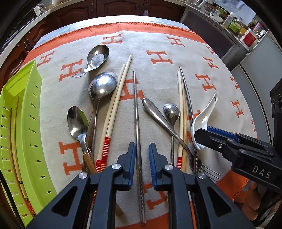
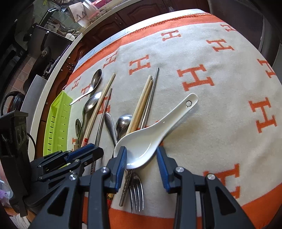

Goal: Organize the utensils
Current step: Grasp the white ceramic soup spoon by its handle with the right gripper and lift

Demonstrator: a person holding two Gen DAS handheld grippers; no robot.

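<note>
Utensils lie on an orange-and-cream cloth (image 1: 158, 44). My left gripper (image 1: 142, 155) is open, its jaws on either side of a steel chopstick (image 1: 136, 112) lying on the cloth. My right gripper (image 2: 141, 158) is open around the bowl of a white ceramic spoon (image 2: 149, 137), which also shows in the left wrist view (image 1: 202, 119). Several metal spoons (image 1: 102, 86), wooden chopstick pairs (image 1: 116, 95) and a fork (image 2: 135, 193) lie around. A green slotted tray (image 1: 26, 123) at the left holds chopsticks (image 1: 15, 158).
Dark wooden cabinets (image 1: 105, 8) stand behind the table. A counter with bottles and bowls (image 1: 234, 22) is at the far right. The cloth (image 2: 229, 88) to the right of the ceramic spoon is bare. The green tray (image 2: 56, 123) lies by the table's left edge.
</note>
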